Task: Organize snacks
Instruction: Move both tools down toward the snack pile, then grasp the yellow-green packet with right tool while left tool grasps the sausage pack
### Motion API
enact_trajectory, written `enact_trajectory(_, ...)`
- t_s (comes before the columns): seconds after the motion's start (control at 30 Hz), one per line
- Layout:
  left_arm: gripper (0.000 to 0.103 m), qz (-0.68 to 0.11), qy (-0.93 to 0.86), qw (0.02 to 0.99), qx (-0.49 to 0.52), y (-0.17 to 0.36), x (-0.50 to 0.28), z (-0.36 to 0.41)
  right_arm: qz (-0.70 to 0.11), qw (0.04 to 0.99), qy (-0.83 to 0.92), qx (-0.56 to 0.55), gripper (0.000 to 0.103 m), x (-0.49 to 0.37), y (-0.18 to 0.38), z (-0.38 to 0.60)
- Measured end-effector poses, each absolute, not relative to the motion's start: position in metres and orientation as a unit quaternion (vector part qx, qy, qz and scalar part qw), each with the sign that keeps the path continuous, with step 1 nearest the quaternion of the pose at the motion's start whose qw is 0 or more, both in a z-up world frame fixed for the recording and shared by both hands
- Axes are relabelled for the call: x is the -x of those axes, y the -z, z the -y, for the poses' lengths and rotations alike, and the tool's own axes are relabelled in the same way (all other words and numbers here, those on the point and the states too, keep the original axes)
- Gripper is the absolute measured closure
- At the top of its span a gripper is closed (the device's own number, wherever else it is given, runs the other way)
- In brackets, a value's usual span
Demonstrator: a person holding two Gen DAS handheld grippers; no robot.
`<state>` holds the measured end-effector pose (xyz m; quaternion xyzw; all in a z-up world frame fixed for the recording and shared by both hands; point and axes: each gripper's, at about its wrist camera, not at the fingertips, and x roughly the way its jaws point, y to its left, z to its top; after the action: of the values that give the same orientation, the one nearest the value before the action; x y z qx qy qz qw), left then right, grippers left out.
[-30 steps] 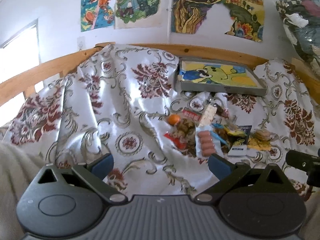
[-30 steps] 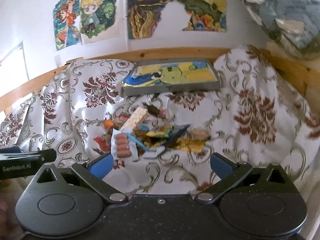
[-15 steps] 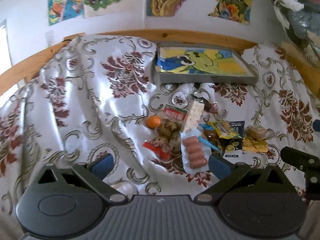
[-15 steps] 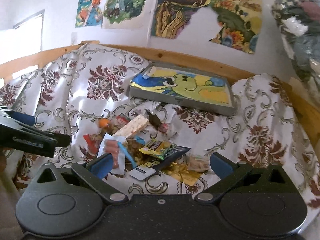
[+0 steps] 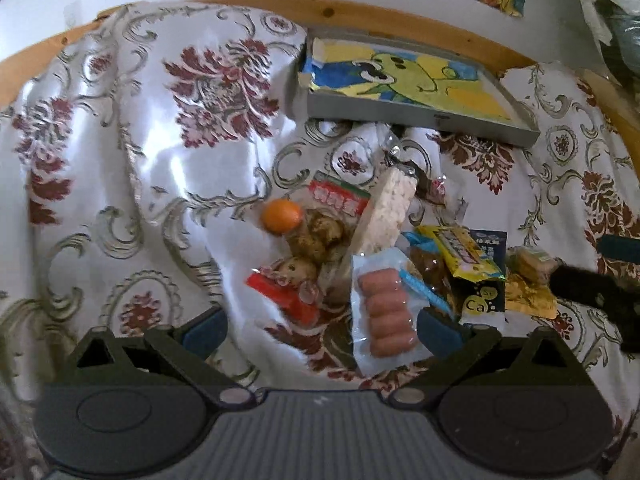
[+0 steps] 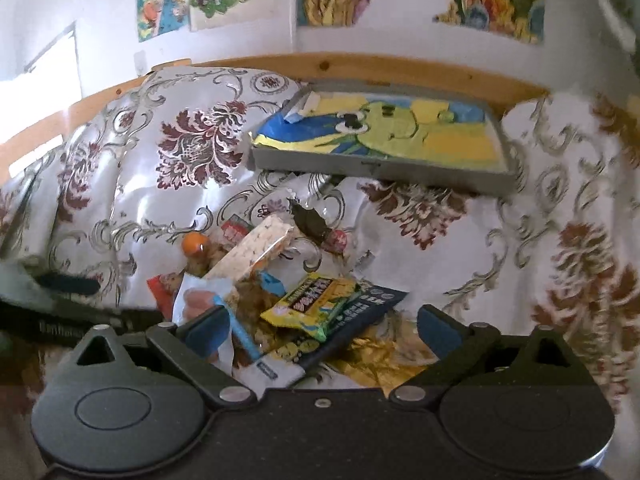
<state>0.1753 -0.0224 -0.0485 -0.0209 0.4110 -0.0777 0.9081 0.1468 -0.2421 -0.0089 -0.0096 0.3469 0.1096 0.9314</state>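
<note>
A heap of snacks lies on the floral cloth: a sausage pack [image 5: 384, 312], an orange [image 5: 281, 216], a white rice-crisp bar [image 5: 382, 216], a yellow packet [image 5: 468, 254], a dark blue packet [image 6: 352, 316] and a red wrapper [image 5: 280, 296]. My left gripper [image 5: 320, 330] is open just above the near edge of the heap, its right pad beside the sausage pack. My right gripper [image 6: 324, 330] is open, low over the yellow packet [image 6: 316, 304] and the dark blue one. Nothing is held. A grey tray [image 5: 420, 114] with a cartoon lining sits behind the heap.
A wooden rail [image 5: 360, 8] bounds the far side, with posters on the wall behind it. The floral cloth [image 5: 160, 160] is rumpled and bare at the left. The other gripper's dark fingers show at the right edge [image 5: 592, 292] of the left wrist view.
Both grippers have moved forward and down toward the snack heap, which now fills more of each view. Both stay open.
</note>
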Motion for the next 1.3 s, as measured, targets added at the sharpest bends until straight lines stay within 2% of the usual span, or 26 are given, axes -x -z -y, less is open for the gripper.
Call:
enact_trajectory(0.2,0.001,-0.410,0.099,0.907,0.004,0.061,-0.183,0.040,-0.367,0.921,-0.124,-0.042,0.011,-0.185,0.029,0.246)
enact_trajectory(0.4,0.011,-0.421,0.114,0.900,0.005,0.070,-0.191,0.047,-0.386,0.911,-0.130,-0.061,0.017,-0.209,0.048,0.241)
enact_trajectory(0.67,0.044,-0.454,0.130,0.880,0.059,0.083,-0.204,0.043,-0.409,0.902,-0.124,-0.062,0.024,-0.226,0.065,0.231)
enact_trajectory(0.73,0.047,-0.454,0.135,0.879,0.059,0.083,-0.204,0.045,-0.413,0.900,-0.123,-0.066,0.025,-0.229,0.068,0.230)
enact_trajectory(0.83,0.050,-0.455,0.141,0.877,0.057,0.085,-0.205,0.048,-0.421,0.897,-0.123,-0.058,0.025,-0.231,0.071,0.225)
enact_trajectory(1.07,0.048,-0.472,0.137,0.866,0.091,0.092,-0.213,0.044,-0.425,0.899,-0.109,0.007,0.028,-0.224,0.073,0.213)
enact_trajectory(1.1,0.049,-0.472,0.138,0.866,0.089,0.092,-0.212,0.044,-0.425,0.898,-0.107,0.020,0.030,-0.222,0.073,0.211)
enact_trajectory(1.17,0.058,-0.473,0.140,0.865,0.087,0.091,-0.211,0.044,-0.426,0.898,-0.099,0.043,0.035,-0.219,0.073,0.207)
enact_trajectory(1.3,0.060,-0.471,0.136,0.868,0.077,0.087,-0.206,0.047,-0.423,0.899,-0.089,0.071,0.049,-0.213,0.072,0.204)
